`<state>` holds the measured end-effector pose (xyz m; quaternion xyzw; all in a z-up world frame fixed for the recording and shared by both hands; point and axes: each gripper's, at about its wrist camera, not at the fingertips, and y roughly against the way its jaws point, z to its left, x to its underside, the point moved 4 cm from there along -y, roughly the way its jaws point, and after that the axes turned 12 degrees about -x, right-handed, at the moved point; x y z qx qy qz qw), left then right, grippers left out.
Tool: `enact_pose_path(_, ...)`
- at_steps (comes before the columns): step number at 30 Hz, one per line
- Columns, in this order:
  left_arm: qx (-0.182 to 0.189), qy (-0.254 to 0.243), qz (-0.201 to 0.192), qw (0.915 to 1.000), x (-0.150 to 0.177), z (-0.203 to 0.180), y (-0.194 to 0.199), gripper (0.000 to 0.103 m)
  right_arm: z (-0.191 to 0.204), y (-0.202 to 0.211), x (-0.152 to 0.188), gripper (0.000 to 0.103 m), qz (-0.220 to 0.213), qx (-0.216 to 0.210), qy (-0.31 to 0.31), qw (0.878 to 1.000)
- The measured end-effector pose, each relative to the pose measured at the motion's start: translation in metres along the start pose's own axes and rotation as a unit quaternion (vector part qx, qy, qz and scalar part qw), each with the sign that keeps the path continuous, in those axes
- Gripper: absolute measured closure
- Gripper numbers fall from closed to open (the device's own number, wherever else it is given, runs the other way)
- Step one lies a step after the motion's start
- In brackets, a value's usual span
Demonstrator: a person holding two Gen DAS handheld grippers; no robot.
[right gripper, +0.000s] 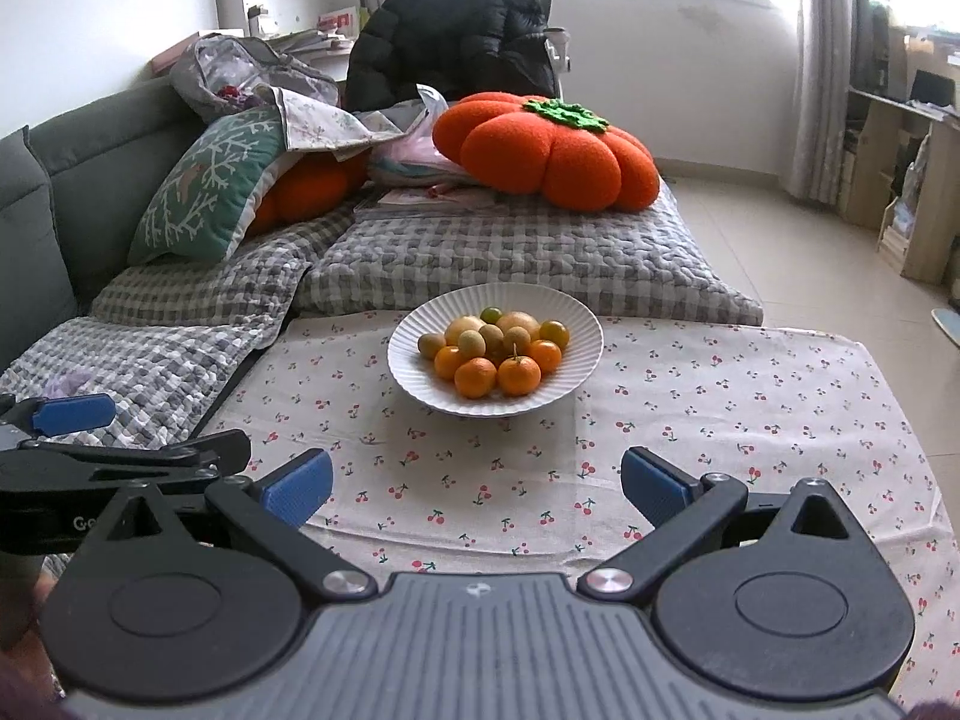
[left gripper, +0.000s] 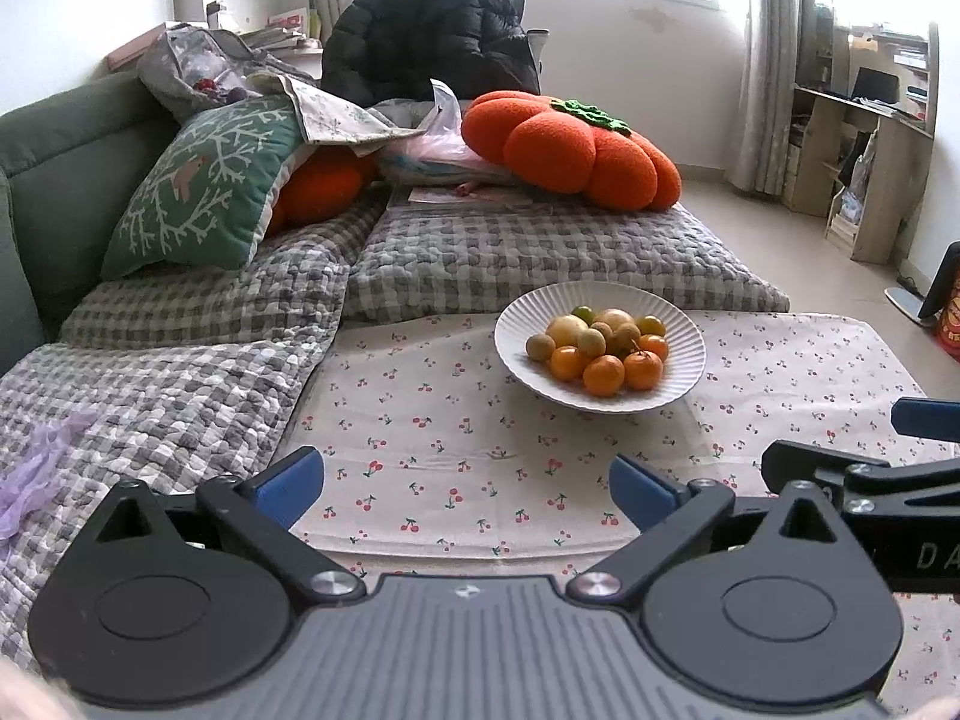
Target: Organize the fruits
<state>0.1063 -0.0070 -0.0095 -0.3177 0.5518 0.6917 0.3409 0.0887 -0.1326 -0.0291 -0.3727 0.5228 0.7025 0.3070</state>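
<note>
— Where's the fruit?
— Heaped in the white ribbed plate at the far middle of the cherry-print cloth tabletop: orange mandarins nearest, yellow-green fruits behind.

— And the hands?
— The left hand-held gripper and right hand-held gripper sit side by side near the tabletop's near edge, tilted down, blue pads spread wide, holding nothing.
</note>
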Motion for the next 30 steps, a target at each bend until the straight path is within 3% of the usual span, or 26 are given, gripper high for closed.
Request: enact_pose_path(30, 0.0, 0.003, 0.007, 1.0, 0.0003, 0.0017, -0.0014, 0.006, 0.0018, -0.0009, 0.0003, 0.0, -0.002, -0.009, -0.006, 1.0)
